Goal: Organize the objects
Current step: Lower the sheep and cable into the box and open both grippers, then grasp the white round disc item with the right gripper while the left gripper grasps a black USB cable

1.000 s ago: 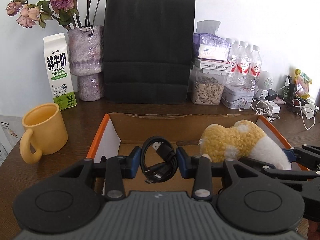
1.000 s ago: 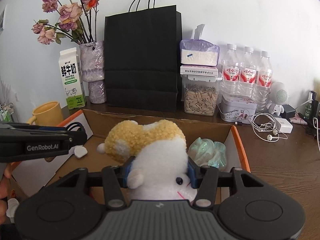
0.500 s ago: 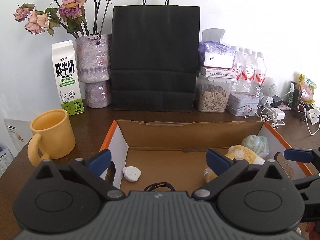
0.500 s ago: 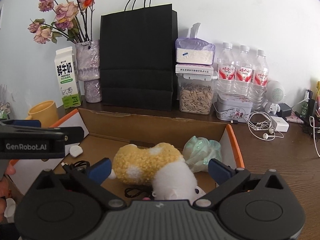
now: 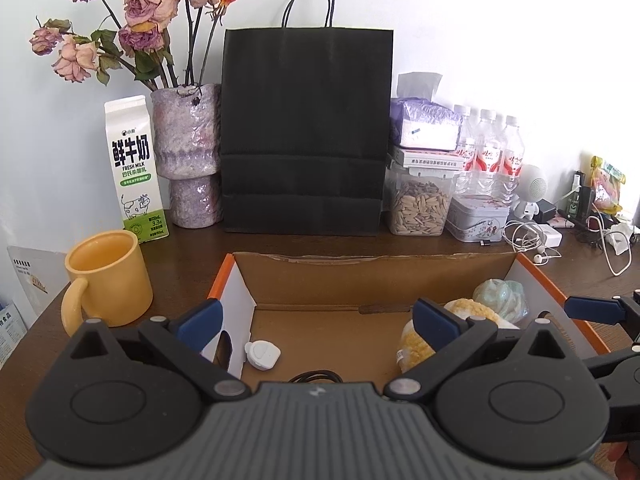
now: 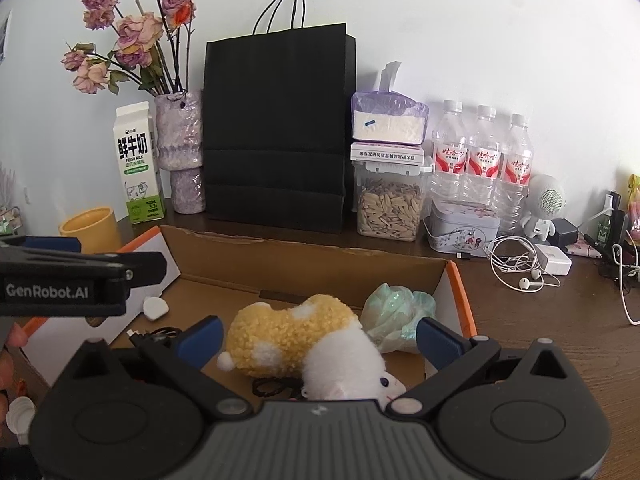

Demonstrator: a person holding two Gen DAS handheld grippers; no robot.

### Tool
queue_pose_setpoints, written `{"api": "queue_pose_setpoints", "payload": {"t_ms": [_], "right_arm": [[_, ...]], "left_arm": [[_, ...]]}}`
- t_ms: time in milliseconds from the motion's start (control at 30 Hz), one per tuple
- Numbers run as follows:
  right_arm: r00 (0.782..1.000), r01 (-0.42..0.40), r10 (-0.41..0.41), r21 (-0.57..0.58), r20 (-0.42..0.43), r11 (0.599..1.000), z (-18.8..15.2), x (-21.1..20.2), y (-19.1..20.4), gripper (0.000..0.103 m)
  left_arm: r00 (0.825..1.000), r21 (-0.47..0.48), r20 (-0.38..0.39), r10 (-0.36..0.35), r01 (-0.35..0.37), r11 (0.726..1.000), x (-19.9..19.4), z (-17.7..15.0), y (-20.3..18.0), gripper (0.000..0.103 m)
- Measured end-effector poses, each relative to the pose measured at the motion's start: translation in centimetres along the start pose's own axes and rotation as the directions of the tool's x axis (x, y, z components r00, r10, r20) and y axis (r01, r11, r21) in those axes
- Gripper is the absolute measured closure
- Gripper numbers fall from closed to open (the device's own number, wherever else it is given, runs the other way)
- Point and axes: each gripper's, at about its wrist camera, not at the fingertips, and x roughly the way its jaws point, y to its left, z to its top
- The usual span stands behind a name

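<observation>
Lying in cardboard box [image 6: 304,276]: fluffy yellow-white plush toy [image 6: 304,340] | both tools, left tool [image 5: 316,322] and right tool [image 6: 318,338], spread, empty

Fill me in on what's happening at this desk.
A person with two handheld grippers is packing loose items into an open cardboard box. The left gripper and right gripper both hang open over it, holding nothing. Inside lie a yellow-and-white plush toy, a coiled black cable, a small white plastic piece and a crumpled pale green bag.

A home desk: dried roses in a vase [image 5: 186,152] at eleven o'clock, milk carton [image 5: 134,168], water bottles [image 6: 484,160] at two.
</observation>
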Motion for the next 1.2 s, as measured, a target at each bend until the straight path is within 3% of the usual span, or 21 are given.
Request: {"api": "queue_pose_setpoints", "payload": {"t_ms": [600,1200], "right_arm": [[0.999,0.013,-0.013,0.004,0.046,1.000,-1.7,-5.1,0.1,0.000],[0.999,0.029,-0.030,0.042,0.014,0.999,-7.4,-11.8,-0.4,0.000]], "left_arm": [[0.998,0.004,0.070,0.007,-0.007,1.000,-5.8,-1.2,0.7,0.000],[0.999,0.000,0.026,0.027,-0.027,1.000,-11.9,-6.0,2.6,0.000]]}}
